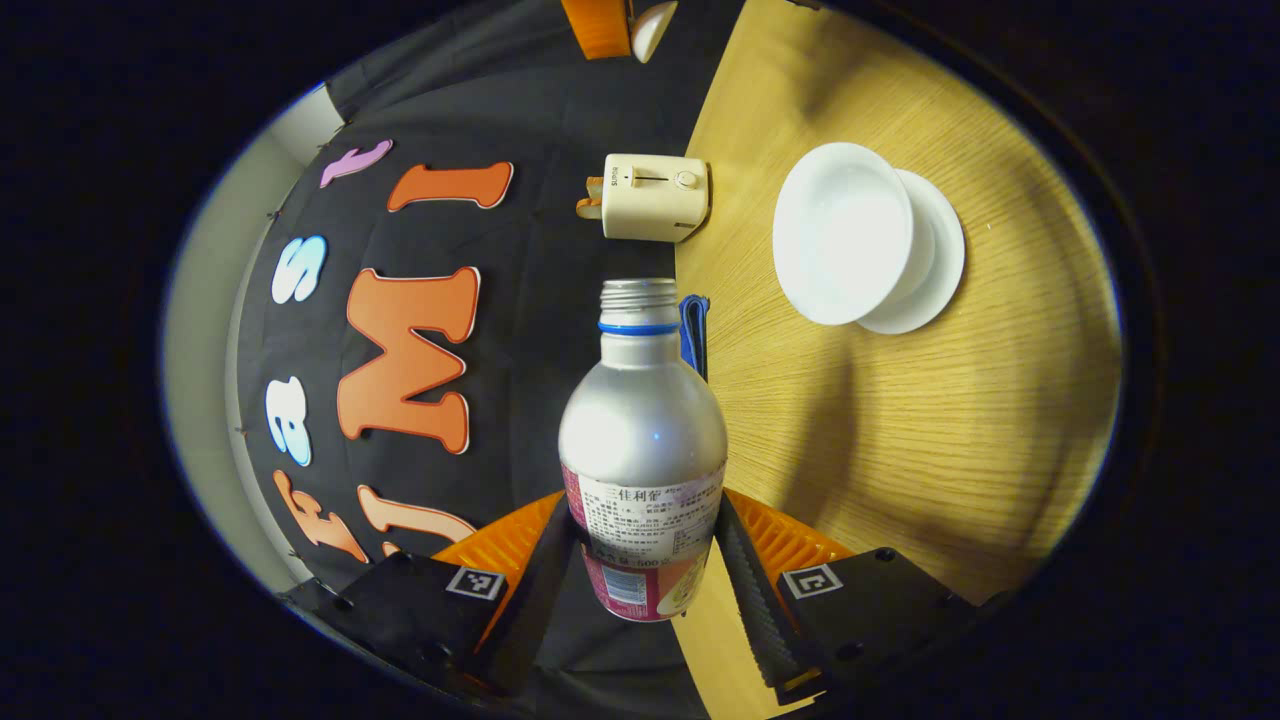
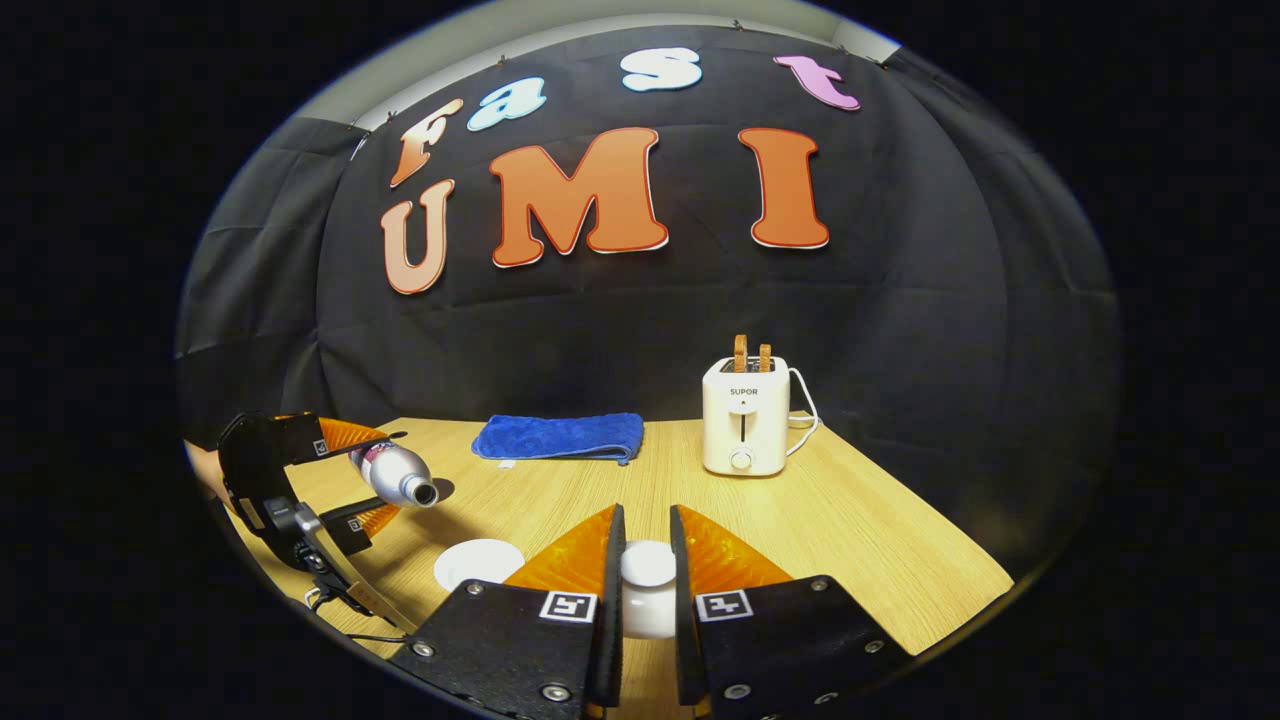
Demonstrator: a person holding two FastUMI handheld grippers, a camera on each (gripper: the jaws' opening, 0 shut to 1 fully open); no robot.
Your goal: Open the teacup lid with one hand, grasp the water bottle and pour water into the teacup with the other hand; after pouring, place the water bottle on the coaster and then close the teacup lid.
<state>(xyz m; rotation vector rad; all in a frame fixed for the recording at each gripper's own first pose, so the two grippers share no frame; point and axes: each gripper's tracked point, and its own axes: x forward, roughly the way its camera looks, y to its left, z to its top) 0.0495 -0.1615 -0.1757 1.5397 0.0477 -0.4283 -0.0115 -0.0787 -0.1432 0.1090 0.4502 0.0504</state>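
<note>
A: Start at the jaws. What has the left gripper got?

B: The water bottle, pinched at its labelled lower body, jaws closed to the bottle's width with a finger on each side. The bottle is uncapped and tipped to roughly horizontal. In the right gripper view its mouth points towards three o'clock, and the open teacup sits on the table at about five o'clock from that mouth.

A: And the right gripper?

B: Narrowly parted, with the white teacup lid between the fingers; it looks gripped on both sides (the contact itself is partly hidden).

A: Risks from here?

B: Mainly spilling, I'd judge. In the left gripper view the teacup and its saucer lie at about one o'clock from the bottle's neck, well apart, so if the tilt deepens before the mouth is over the bowl, water lands on the wood. The smooth metal body could also slide or twist in the pinch. The lid could drop if the right jaws ease.

A: Beyond those?

B: A blue towel and a toaster stand at the back.
</note>
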